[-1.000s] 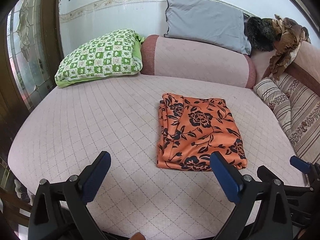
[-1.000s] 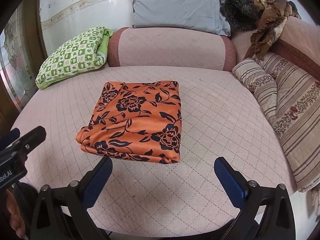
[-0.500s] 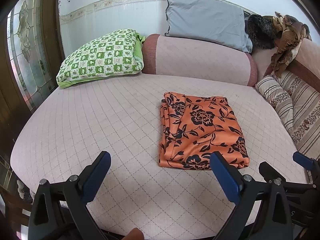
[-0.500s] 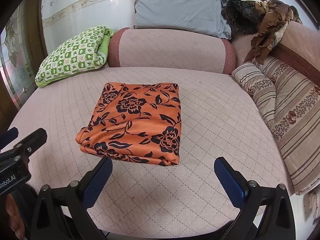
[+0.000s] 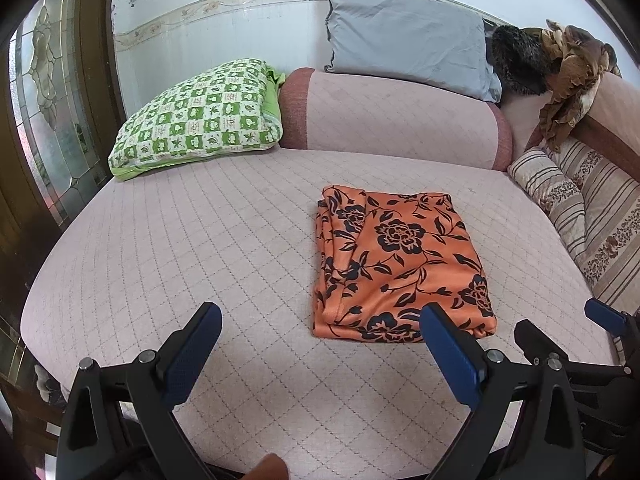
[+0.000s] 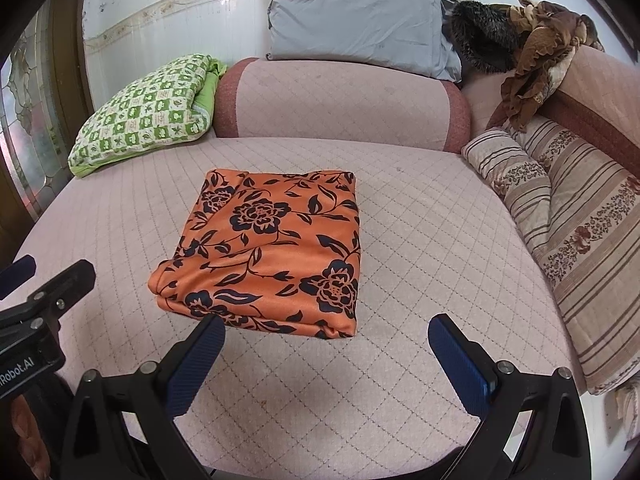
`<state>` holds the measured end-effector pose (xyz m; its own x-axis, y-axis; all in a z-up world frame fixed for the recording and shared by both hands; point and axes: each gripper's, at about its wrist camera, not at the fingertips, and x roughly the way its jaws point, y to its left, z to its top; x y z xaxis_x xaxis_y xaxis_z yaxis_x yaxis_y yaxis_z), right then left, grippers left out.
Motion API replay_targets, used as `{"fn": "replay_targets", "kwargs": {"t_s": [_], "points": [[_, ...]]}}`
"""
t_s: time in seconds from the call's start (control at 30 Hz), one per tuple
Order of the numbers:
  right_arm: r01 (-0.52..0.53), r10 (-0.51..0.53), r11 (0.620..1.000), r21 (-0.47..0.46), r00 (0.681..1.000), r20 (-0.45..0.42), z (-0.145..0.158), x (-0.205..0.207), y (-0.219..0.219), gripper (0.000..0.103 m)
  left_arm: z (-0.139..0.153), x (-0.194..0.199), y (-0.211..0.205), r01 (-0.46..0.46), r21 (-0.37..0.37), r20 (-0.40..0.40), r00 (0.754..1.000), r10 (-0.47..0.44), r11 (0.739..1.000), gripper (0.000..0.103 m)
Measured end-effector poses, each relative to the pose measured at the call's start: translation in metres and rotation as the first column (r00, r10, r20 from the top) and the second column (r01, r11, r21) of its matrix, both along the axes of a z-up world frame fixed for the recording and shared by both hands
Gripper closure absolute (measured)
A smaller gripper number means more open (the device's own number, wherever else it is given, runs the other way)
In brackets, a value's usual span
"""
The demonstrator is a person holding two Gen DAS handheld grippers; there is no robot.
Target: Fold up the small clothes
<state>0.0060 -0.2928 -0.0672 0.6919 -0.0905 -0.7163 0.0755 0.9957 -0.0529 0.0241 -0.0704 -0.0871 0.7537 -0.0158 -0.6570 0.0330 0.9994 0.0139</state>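
Note:
An orange cloth with black flowers [image 5: 396, 268] [image 6: 272, 248] lies folded into a neat rectangle on the pink quilted seat [image 5: 208, 240] [image 6: 420, 248]. My left gripper [image 5: 320, 328] hovers open near the seat's front edge, short of the cloth and a little left of it, nothing between its blue pads. My right gripper [image 6: 328, 340] is open too, just in front of the cloth's near edge and empty. Each gripper shows at the side of the other's view, the right gripper [image 5: 568, 332] at far right and the left gripper [image 6: 44, 284] at far left.
A green checked pillow [image 5: 200, 120] lies at the back left. A pink bolster [image 5: 392, 116] with a grey pillow [image 5: 408, 36] on top runs along the back. Striped cushions [image 6: 560, 220] and brown crumpled fabric [image 6: 536, 56] line the right side. A glass door [image 5: 44, 120] stands left.
Both grippers have drawn back and up slightly, so the folded cloth sits a bit farther from them. The cloth itself has not moved.

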Motion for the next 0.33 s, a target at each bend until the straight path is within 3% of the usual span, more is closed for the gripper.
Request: {"fn": "replay_targets", "kwargs": {"t_s": [0.33], "points": [[0.009,-0.009,1.000,0.002,1.000,0.001,-0.0010,0.0023,-0.0036,0.000,0.0000,0.0053,-0.0054,0.020,-0.011,-0.001,1.000,-0.020,1.000,0.004]]}}
